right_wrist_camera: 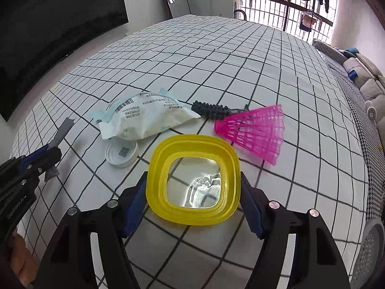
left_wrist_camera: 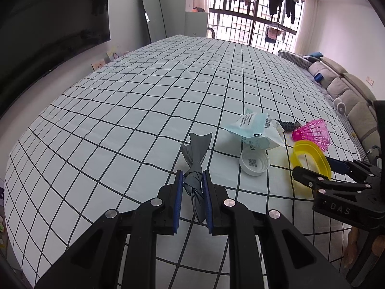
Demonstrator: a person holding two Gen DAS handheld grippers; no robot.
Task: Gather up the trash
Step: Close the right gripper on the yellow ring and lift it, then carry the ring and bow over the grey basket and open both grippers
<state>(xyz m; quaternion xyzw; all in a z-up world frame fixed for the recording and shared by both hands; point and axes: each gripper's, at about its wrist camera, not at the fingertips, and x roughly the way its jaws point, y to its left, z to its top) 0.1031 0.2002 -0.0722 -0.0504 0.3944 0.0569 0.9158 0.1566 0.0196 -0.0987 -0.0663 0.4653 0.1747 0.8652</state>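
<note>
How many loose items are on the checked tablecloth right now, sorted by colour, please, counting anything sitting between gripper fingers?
Yellow: 1, the square container
Pink: 1, the mesh shuttlecock skirt
White: 2, the round cap and the printed wrapper
Grey: 1, the twisted scrap
Black: 1, the knobbly piece
Total: 6

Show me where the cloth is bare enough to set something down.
Bare: the cloth left of the grey wrapper, and the far stretch toward the window. Crowded: the packet, cap, yellow ring and pink shuttlecock sit close together.
</note>
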